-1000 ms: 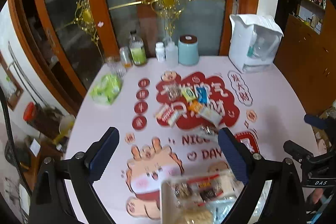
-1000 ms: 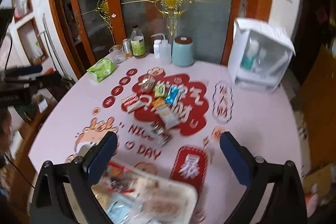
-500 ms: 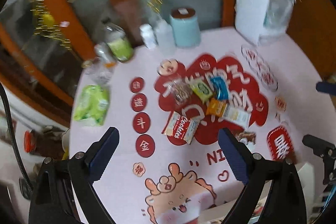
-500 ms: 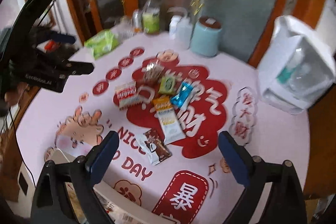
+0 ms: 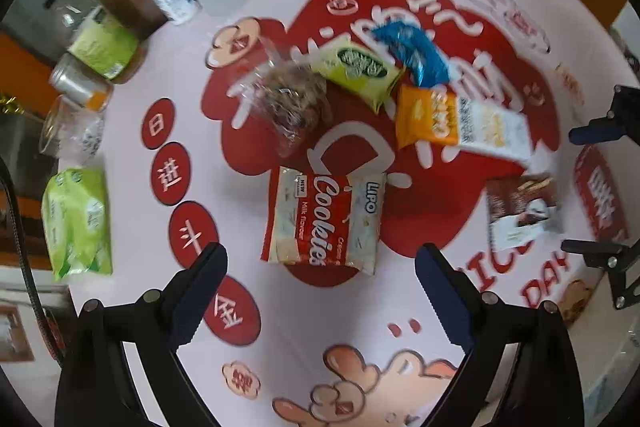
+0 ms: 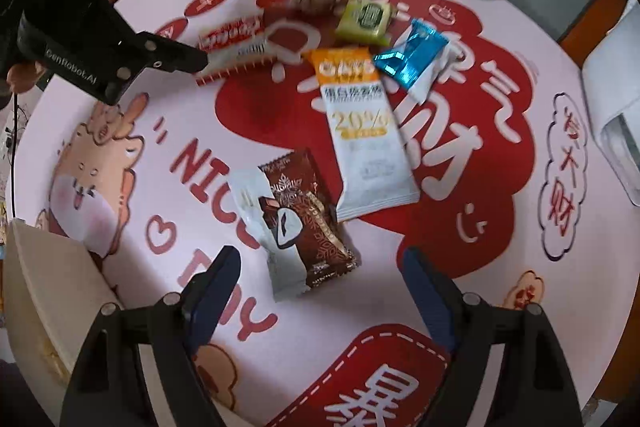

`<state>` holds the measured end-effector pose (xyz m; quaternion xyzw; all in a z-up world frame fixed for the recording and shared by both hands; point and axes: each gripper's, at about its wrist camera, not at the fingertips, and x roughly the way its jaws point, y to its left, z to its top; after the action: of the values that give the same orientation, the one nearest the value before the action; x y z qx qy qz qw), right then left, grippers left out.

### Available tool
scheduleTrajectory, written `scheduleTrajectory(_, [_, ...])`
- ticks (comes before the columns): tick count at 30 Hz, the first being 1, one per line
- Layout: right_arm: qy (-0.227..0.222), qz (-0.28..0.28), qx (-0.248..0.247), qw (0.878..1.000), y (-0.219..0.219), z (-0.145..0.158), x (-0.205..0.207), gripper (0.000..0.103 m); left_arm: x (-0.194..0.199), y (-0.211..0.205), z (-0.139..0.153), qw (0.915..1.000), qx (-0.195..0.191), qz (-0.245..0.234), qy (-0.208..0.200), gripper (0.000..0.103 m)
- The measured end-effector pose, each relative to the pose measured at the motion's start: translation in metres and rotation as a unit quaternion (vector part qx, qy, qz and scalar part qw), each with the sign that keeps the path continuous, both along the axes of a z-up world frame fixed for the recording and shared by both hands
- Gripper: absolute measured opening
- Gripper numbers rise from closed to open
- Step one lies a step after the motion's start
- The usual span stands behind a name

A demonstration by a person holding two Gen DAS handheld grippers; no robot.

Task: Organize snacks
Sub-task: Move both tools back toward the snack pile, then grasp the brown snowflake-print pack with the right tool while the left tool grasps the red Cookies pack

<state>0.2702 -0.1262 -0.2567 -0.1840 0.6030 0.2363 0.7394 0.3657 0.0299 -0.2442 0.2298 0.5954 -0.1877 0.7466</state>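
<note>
Red-and-white cookie packet lies flat on the bench, directly ahead of the left gripper and centred in the gap between its jaws, which stand wide open and hold nothing. Its long axis runs away from the gripper, roughly along the fingers, so the jaws would close across its short width. The right gripper, likewise wide open and empty, faces a brown chocolate packet lying just beyond its fingertips, long axis tilted slightly leftward from the fingers. Each gripper is thus nearest its own packet. Farther off, an orange-and-white bar, a blue wrapper, a green packet and a clear bag cluster mid-bench. A tray sits at the near left edge in the right wrist view, judged the likely destination.
</note>
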Motion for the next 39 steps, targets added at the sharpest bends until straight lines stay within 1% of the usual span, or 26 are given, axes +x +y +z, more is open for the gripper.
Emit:
scheduleTrajectory(2, [0.008,0.000,0.001,1.000,0.000,-0.007,0.002,0.081,0.004,-0.002,-0.009,1.0000,-0.002,-0.004,0.009,0.094])
scheduleTrajectory(6, [0.022,0.006,-0.001,1.000,0.002,-0.016,0.005,0.070,0.014,-0.006,-0.021,0.9998,-0.007,-0.006,0.017,0.094])
scheduleTrajectory(10, [0.011,0.021,-0.003,1.000,0.005,-0.017,0.001,0.066,0.024,-0.007,-0.030,0.9997,0.003,-0.005,0.024,0.094])
scheduleTrajectory(11, [0.007,0.025,-0.005,1.000,0.007,-0.017,0.000,0.063,0.026,-0.007,-0.032,0.9996,0.005,-0.007,0.026,0.094])
scheduleTrajectory(14, [-0.001,0.042,-0.004,0.999,0.012,-0.014,-0.005,0.046,0.031,-0.006,-0.039,0.9994,0.010,-0.011,0.032,0.094])
scheduleTrajectory(16, [0.002,0.043,-0.008,0.999,0.015,-0.013,-0.005,0.043,0.032,-0.004,-0.045,0.9990,0.015,-0.013,0.040,0.094])
scheduleTrajectory(17, [0.002,0.045,-0.007,0.999,0.016,-0.013,-0.006,0.041,0.033,-0.003,-0.047,0.9990,0.014,-0.013,0.040,0.095])
scheduleTrajectory(19, [0.006,0.052,-0.003,0.999,0.021,-0.013,-0.005,0.039,0.033,0.000,-0.047,0.9990,0.003,-0.012,0.044,0.090])
scheduleTrajectory(20, [0.006,0.055,-0.002,0.998,0.022,-0.012,-0.007,0.038,0.034,0.002,-0.047,0.9986,-0.008,-0.010,0.051,0.081])
scheduleTrajectory(21, [0.004,0.059,-0.004,0.998,0.027,-0.012,-0.010,0.038,0.035,0.004,-0.046,0.9980,-0.022,-0.005,0.058,0.068])
scheduleTrajectory(22, [0.003,0.062,-0.004,0.998,0.029,-0.011,-0.013,0.037,0.033,0.004,-0.045,0.9983,-0.022,0.000,0.053,0.067])
scheduleTrajectory(23, [0.003,0.066,-0.004,0.998,0.031,-0.010,-0.015,0.037,0.031,0.005,-0.044,0.9988,-0.016,0.000,0.046,0.062])
scheduleTrajectory(24, [0.003,0.067,-0.004,0.998,0.033,-0.009,-0.018,0.037,0.029,0.004,-0.042,0.9991,-0.014,-0.001,0.041,0.052])
scheduleTrajectory(25, [0.001,0.069,-0.004,0.998,0.036,-0.008,-0.019,0.037,0.025,0.003,-0.040,0.9994,-0.012,-0.001,0.034,0.050])
scheduleTrajectory(27, [-0.012,0.074,-0.009,0.997,0.039,-0.003,-0.023,0.037,0.019,-0.001,-0.038,0.9993,-0.008,0.003,0.036,0.049])
scheduleTrajectory(29, [-0.015,0.071,-0.002,0.997,0.040,0.005,-0.025,0.037,0.011,-0.003,-0.033,0.9995,-0.005,0.007,0.032,0.049])
scheduleTrajectory(33, [-0.035,0.069,0.006,0.997,0.036,0.030,-0.029,0.036,-0.003,-0.006,-0.018,0.9996,-0.009,0.017,0.022,0.049])
scheduleTrajectory(35, [-0.044,0.062,0.016,0.997,0.033,0.045,-0.035,0.036,-0.010,-0.007,-0.001,0.9995,-0.018,0.022,0.016,0.049])
scheduleTrajectory(36, [-0.048,0.058,0.023,0.997,0.025,0.054,-0.040,0.036,-0.016,-0.008,0.013,0.9995,-0.021,0.024,0.008,0.049])
scheduleTrajectory(39, [-0.063,0.047,0.038,0.996,0.018,0.077,-0.051,0.036,-0.034,-0.010,0.046,0.9991,-0.029,0.028,-0.011,0.049])
